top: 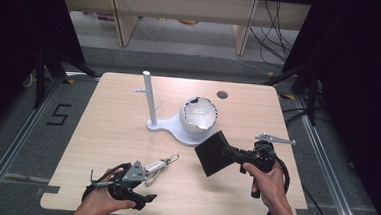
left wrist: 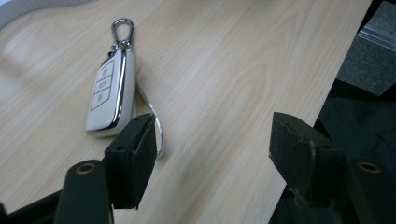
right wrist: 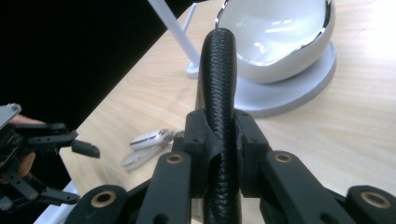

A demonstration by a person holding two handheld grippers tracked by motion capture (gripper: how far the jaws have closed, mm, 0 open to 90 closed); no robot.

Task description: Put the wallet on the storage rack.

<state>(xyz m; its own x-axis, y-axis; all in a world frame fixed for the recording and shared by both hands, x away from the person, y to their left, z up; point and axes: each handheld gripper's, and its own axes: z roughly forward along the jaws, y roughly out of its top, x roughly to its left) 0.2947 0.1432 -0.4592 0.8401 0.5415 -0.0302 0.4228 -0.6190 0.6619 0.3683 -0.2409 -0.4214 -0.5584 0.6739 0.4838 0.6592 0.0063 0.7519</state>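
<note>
A white car key fob (top: 156, 164) with a metal clip and ring lies flat on the wooden table (top: 113, 113). My left gripper (top: 146, 185) hovers just in front of it near the table's front edge, open. In the left gripper view the key fob (left wrist: 109, 91) lies beyond the left jaw, with nothing between the jaws of the gripper (left wrist: 210, 135). My right gripper (top: 231, 152) is shut on a black textured wallet (top: 214, 154), held off the table. In the right gripper view the wallet (right wrist: 218, 70) stands edge-on, clamped in the gripper (right wrist: 220, 135).
A white stand (top: 177, 129) with a thin upright post (top: 149, 97) and a white bowl (top: 198, 115) sits mid-table, just beyond the wallet. A round cable hole (top: 222, 95) lies at the back. Dark floor and rails surround the table.
</note>
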